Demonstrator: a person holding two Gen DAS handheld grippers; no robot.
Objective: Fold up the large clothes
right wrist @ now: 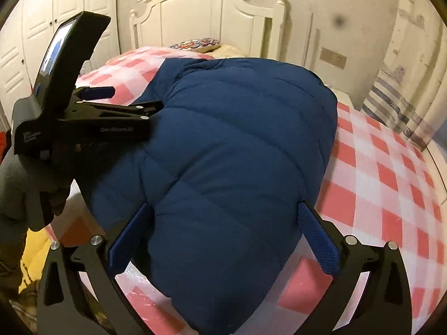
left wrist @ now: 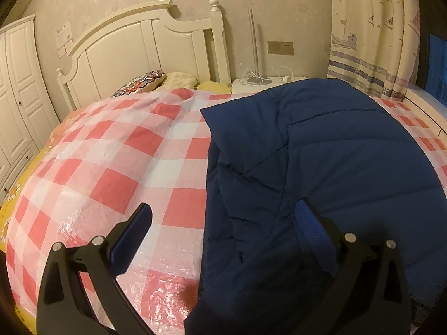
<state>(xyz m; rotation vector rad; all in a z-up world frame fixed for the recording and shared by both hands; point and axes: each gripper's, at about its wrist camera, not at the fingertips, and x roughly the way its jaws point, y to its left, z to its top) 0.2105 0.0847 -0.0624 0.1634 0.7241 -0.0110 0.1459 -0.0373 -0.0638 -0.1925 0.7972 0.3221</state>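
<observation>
Jacket (right wrist: 237, 150), navy and quilted, lies folded into a puffy bundle on the bed's pink-checked plastic cover (left wrist: 111, 167).

Both halves appear already laid over each other, so the bulk sits as one thick stack near the bed's right side, well short of the pillows (left wrist: 156, 81) at the headboard (left wrist: 145, 42). The right tongs (right wrist: 223, 237) stand spread wide above its near end, pads clear of the fabric, probably poised to straddle the thick edge. The left tongs (left wrist: 223, 237) are spread too, straddling the jacket's left edge without pinching it, one pad over the bare cover, likely to steady or tidy that side.
</observation>
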